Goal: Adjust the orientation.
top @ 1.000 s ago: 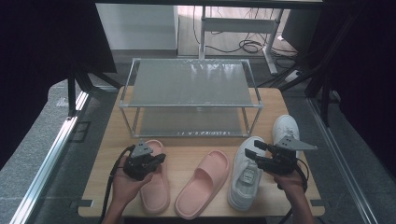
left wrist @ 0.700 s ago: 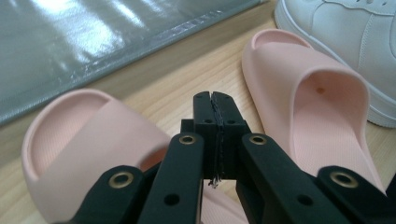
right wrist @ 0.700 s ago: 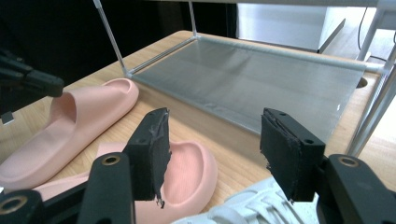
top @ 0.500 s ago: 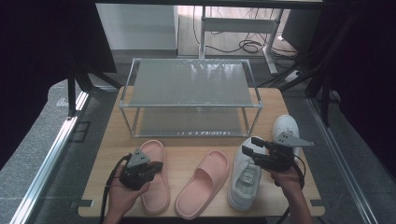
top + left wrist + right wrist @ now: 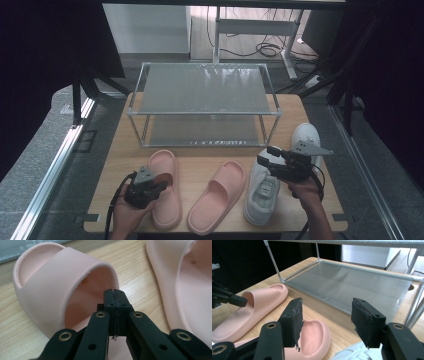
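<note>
Here the left gripper [image 5: 115, 296] has its jaws pressed together over the pink slipper [image 5: 62, 285], while the right gripper [image 5: 324, 322] jaws stand spread.

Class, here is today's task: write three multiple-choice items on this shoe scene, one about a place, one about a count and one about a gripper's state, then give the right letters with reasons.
1. Where does the left gripper point?
A. at the left pink slipper
B. at the rack's top shelf
C. at a white sneaker

2. How many pink slippers lie on the table?
A. one
B. two
C. four

3. How do the right gripper's jaws stand?
A. shut on a slipper
B. pressed together
C. open, nothing between

Key: 1 A, its closed tips sit at that slipper's strap opening; 2 B, two lie side by side; 3 C, a wide gap shows.
</note>
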Available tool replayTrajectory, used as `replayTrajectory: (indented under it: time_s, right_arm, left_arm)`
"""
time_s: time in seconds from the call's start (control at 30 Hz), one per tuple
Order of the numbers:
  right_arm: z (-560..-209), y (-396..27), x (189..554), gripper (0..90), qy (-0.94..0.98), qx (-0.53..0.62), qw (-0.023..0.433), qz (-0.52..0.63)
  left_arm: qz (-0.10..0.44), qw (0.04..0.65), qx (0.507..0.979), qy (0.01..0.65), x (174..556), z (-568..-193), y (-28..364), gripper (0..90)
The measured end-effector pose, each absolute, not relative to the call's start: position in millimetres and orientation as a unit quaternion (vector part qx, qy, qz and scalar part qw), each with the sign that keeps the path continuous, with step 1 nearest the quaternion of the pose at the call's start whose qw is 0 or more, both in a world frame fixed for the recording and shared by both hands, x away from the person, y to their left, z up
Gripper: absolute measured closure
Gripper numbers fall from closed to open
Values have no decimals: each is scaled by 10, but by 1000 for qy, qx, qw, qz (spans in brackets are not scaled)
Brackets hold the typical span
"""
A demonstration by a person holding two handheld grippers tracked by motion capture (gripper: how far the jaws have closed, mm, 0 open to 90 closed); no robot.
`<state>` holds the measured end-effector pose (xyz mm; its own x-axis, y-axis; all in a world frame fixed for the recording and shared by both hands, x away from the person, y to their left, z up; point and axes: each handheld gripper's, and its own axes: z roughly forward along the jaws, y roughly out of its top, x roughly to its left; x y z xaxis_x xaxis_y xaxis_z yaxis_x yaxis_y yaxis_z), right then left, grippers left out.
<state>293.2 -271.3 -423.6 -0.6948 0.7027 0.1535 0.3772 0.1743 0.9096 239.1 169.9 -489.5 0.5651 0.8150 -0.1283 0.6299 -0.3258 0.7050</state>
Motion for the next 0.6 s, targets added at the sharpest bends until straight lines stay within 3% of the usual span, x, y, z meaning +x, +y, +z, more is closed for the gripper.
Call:
replayTrajectory:
  time_s: [0.6]
  right_arm:
    - [-4283, -2737, 2861, 435, 754, 367, 160, 521]
  left_arm:
    - [123, 346, 804, 467, 2348, -5045, 1847, 897]
